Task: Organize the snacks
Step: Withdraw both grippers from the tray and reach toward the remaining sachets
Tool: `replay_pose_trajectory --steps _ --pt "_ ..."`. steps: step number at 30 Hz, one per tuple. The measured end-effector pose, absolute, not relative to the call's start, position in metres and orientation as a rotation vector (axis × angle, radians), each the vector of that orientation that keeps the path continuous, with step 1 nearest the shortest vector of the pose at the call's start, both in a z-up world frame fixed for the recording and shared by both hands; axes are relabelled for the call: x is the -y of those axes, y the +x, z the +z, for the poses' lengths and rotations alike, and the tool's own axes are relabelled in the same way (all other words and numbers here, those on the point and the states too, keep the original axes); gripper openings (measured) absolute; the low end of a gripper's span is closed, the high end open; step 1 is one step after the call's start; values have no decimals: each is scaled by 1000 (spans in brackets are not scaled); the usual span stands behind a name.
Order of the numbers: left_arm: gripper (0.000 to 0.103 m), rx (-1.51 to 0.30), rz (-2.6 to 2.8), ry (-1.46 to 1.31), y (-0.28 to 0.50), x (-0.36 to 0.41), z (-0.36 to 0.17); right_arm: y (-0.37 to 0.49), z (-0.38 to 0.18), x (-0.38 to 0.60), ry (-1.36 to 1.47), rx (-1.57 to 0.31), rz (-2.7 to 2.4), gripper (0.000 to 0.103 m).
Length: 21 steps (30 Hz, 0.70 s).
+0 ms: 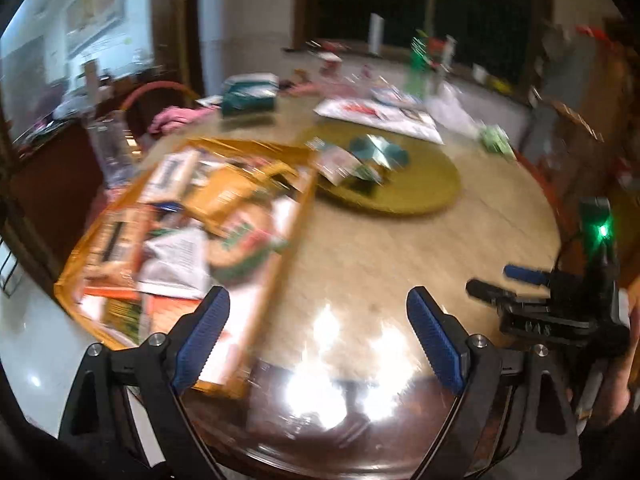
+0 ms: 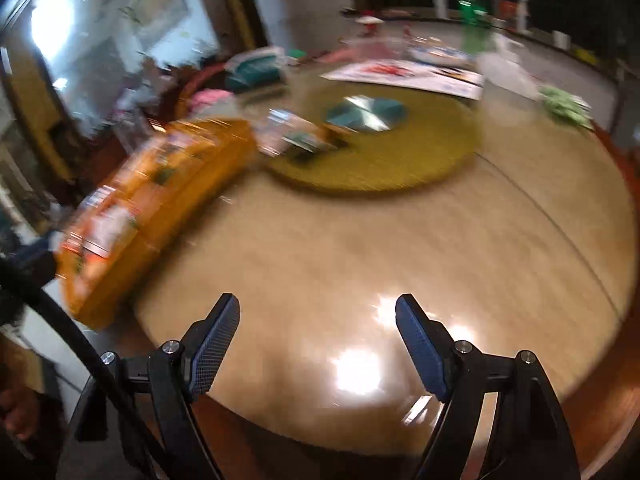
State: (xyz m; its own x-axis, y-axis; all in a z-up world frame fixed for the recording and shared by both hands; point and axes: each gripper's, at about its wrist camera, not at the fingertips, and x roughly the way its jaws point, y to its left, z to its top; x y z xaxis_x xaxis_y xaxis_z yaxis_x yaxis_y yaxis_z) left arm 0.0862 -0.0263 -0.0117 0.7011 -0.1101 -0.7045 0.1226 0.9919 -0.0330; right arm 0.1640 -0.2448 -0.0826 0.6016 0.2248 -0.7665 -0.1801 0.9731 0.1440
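An orange clear-walled box (image 1: pixel 276 240) full of several snack packets (image 1: pixel 240 236) stands on the left of the round table (image 1: pixel 360 260). My left gripper (image 1: pixel 316 312) is open and empty, hanging over the table's near edge just right of the box. In the right wrist view the same orange box (image 2: pixel 160 208) lies to the left, blurred. My right gripper (image 2: pixel 318 316) is open with nothing between its fingers, above bare tabletop. In the left wrist view the right gripper (image 1: pixel 492 280) shows from the side at the far right. A few loose packets (image 1: pixel 340 160) lie on the turntable's left edge.
A yellow-green turntable (image 1: pixel 420 184) with a shiny centre disc sits mid-table. Behind it lie a large white printed sheet (image 1: pixel 380 116), a teal box (image 1: pixel 248 96), a green bottle (image 1: pixel 420 64) and green packets (image 1: pixel 496 140). A chair (image 1: pixel 160 96) with pink cloth stands left.
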Motion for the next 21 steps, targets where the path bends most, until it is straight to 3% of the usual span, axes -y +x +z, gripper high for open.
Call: replay_pose_trajectory --steps 10,21 --pt "90 -932 -168 163 100 74 -60 155 -97 290 -5 -904 54 81" --pt "90 -1029 -151 118 134 62 -85 181 -99 290 -10 -911 69 85"
